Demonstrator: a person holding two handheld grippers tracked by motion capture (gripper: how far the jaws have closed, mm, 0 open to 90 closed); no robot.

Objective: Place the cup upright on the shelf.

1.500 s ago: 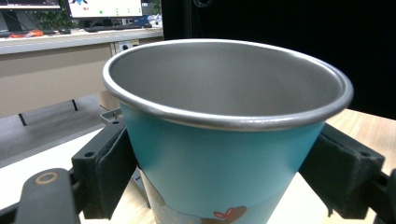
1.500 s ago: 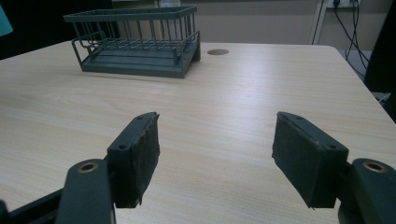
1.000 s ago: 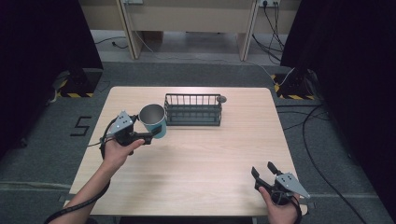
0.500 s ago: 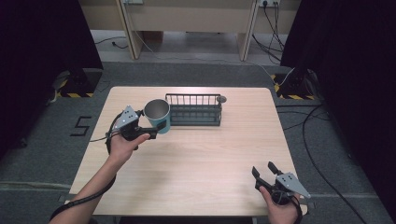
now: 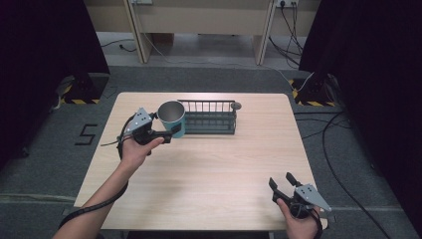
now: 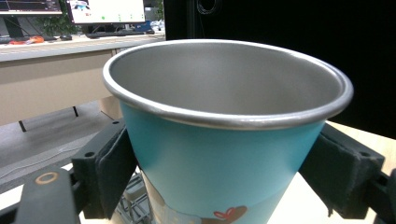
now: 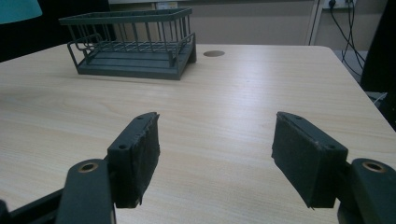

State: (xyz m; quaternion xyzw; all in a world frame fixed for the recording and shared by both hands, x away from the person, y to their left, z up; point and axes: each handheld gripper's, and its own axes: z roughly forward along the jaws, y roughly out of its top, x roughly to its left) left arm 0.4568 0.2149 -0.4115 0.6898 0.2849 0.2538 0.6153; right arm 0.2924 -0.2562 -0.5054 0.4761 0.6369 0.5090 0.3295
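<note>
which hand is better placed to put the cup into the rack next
Left. The left gripper already clamps the cup, held right at the near left end of the rack. The right gripper is open and holds nothing, at the table's near right corner, apart from both.

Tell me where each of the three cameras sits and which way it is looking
High view: above the near table edge, looking forward and down; both forearms, left gripper, right gripper.
Left gripper view: on the left gripper, facing the cup between its jaws.
Right gripper view: on the right gripper, low, looking across the table to the rack; its open jaws.
Shared: all three show the cup and the rack.
</note>
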